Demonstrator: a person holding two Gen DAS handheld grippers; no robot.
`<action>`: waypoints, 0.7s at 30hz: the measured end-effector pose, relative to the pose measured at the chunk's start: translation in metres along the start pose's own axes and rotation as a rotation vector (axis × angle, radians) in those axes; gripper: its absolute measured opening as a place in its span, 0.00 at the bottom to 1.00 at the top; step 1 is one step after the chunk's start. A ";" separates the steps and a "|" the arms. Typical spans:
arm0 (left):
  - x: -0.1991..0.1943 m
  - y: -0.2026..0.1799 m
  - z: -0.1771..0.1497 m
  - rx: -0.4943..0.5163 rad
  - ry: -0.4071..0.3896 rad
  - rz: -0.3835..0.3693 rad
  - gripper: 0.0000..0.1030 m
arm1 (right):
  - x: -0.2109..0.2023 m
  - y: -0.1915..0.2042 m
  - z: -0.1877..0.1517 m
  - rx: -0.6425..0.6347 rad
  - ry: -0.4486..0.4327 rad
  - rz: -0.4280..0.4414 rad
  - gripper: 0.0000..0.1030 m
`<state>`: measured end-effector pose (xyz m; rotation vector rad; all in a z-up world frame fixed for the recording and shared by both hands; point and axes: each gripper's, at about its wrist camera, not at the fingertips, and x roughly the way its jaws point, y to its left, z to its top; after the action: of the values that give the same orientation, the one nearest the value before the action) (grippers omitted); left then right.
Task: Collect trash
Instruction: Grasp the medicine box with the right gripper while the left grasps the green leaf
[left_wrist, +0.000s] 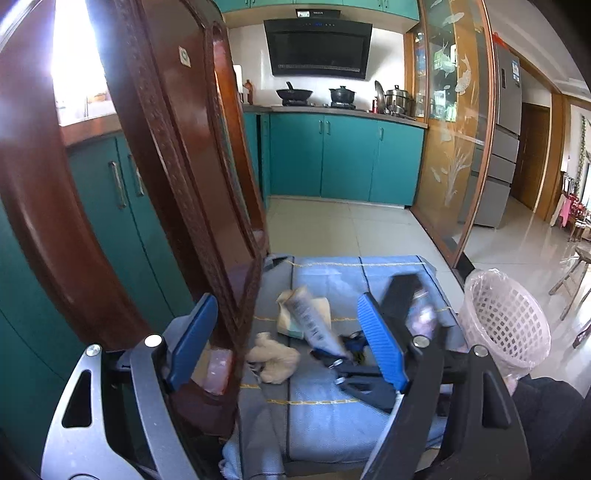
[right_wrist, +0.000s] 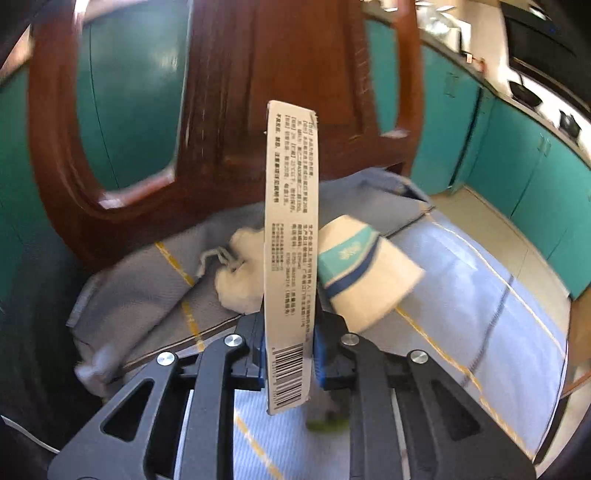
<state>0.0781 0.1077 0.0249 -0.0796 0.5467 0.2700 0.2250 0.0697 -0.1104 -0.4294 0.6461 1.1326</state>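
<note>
My right gripper (right_wrist: 290, 325) is shut on a long flattened cardboard carton (right_wrist: 291, 221) with printed text and a barcode; it stands up between the blue pads. In the left wrist view the same carton (left_wrist: 310, 321) is lifted over the blue-grey cloth (left_wrist: 332, 417) on the chair seat. A crumpled beige wad (left_wrist: 273, 360) (right_wrist: 240, 273) and a beige box with a teal band (left_wrist: 322, 308) (right_wrist: 369, 280) lie on the cloth. My left gripper (left_wrist: 284, 302) hangs open above the seat's near side, holding nothing.
A pink mesh waste basket (left_wrist: 506, 321) with a plastic liner stands on the floor right of the seat. The dark wooden chair back (left_wrist: 177, 184) (right_wrist: 258, 110) rises at the left. Teal kitchen cabinets (left_wrist: 343, 155) stand behind across a tiled floor.
</note>
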 end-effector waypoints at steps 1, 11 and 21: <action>0.004 -0.001 -0.001 -0.002 0.009 -0.011 0.77 | -0.014 -0.004 -0.002 0.019 -0.016 -0.013 0.19; 0.101 -0.040 -0.038 0.047 0.223 -0.103 0.52 | -0.076 -0.064 -0.063 0.156 0.158 -0.371 0.19; 0.183 -0.067 -0.079 0.014 0.412 -0.150 0.52 | -0.088 -0.076 -0.073 0.247 0.130 -0.206 0.50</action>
<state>0.2072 0.0743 -0.1377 -0.1637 0.9468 0.1015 0.2527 -0.0652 -0.1065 -0.3504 0.8253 0.8228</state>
